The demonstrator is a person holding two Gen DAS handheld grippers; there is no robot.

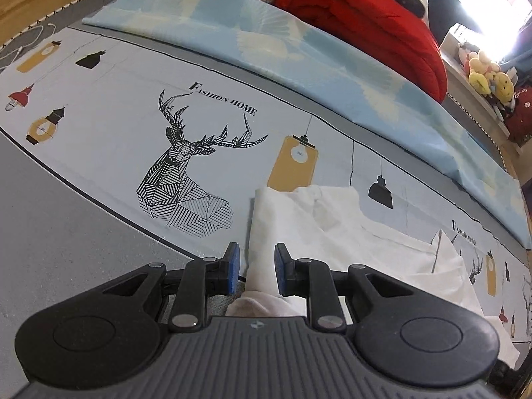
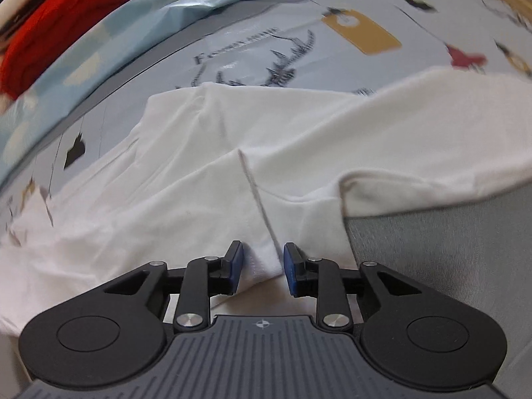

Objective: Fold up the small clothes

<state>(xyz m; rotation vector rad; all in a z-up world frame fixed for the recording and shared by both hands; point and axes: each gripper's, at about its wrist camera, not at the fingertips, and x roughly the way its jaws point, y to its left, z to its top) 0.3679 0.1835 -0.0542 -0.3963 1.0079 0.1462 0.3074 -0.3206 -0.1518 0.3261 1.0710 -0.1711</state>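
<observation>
With the white shirt (image 1: 332, 232) spread on the printed bed sheet (image 1: 116, 116), we should close the parted left gripper (image 1: 256, 267) and parted right gripper (image 2: 262, 267) squarely over its hem edges before lifting evenly.

Brightness: both views are well lit by even daylight.
Light source: a blown-out white window (image 1: 492, 10) glares at the upper right of the left wrist view, washing out detail around it.
Shadows: soft and faint; only thin shading sits in the creases of the white cotton garment (image 2: 232, 173).
Blur: the left wrist view is sharp; the right wrist view smears toward its top, where the printed pale-blue bedsheet with deer and lamp motifs (image 2: 286, 50) turns streaky.
Distortion: fisheye bending curves the folded light-blue patterned blanket (image 1: 299, 50) into an arc.
</observation>
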